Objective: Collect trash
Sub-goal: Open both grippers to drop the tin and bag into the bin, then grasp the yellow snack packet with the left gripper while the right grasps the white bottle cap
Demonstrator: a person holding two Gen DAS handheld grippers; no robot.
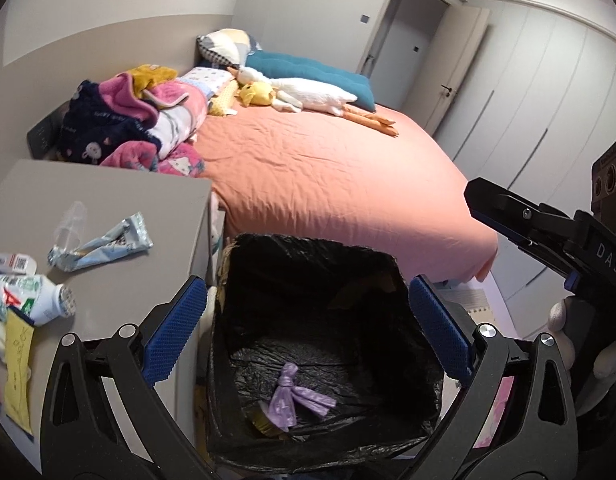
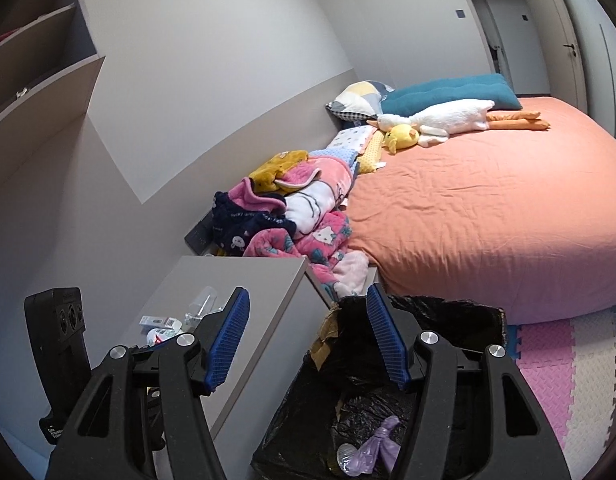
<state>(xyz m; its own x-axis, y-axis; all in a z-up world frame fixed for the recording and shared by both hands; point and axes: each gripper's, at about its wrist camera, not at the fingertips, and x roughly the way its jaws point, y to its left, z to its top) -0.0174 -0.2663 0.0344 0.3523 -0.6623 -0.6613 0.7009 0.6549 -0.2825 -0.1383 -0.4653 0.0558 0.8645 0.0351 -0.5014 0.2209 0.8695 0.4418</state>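
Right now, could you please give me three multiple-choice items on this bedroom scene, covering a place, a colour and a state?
1. Where does the crumpled wrapper lie?
A. on the bedside cabinet
B. on the bed
C. in the bin

2. What colour is the knotted bag in the bin?
A. green
B. purple
C. red

3. How does the left tool stand?
A. shut on a bottle
B. shut on nothing
C. open and empty

Answers: 1 A, it rests on the grey top; 2 B, lilac against the black liner; 3 C, its blue pads stand wide apart above the bin.
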